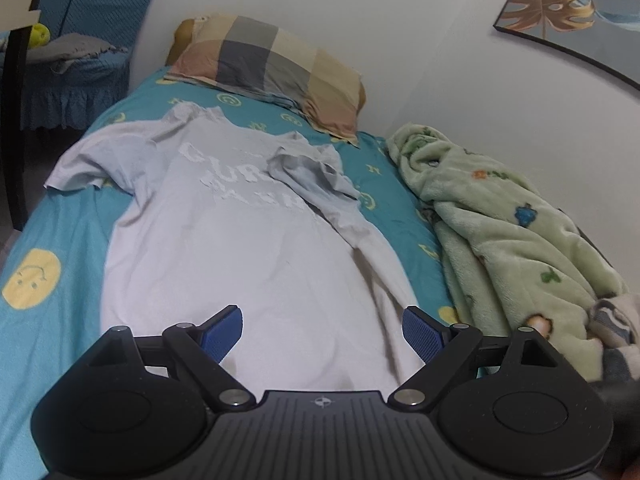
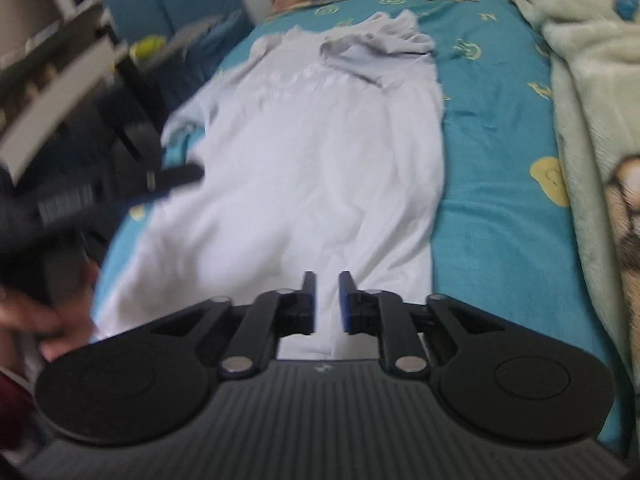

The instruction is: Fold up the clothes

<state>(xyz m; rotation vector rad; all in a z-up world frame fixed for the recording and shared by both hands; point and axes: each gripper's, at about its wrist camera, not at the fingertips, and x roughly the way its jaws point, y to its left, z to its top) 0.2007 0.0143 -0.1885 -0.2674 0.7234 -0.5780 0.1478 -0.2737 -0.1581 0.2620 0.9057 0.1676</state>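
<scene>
Lying flat mid-frame on the teal bed sheet [image 1: 68,224]: pale T-shirt [image 1: 224,248], one sleeve folded over its chest. Left tongs [image 1: 322,334] spread wide above hem, empty. Right tongs [image 2: 327,304] nearly together w/ small gap, gripping nothing.

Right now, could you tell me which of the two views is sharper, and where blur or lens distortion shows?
Left wrist view: sharp; the T-shirt print is readable as letters, though fisheye curves the picture frame edge. Right wrist view: motion-blurred, worst at the left, where the left claw and the hand holding it smear; the right claw itself stays fairly crisp.
</scene>
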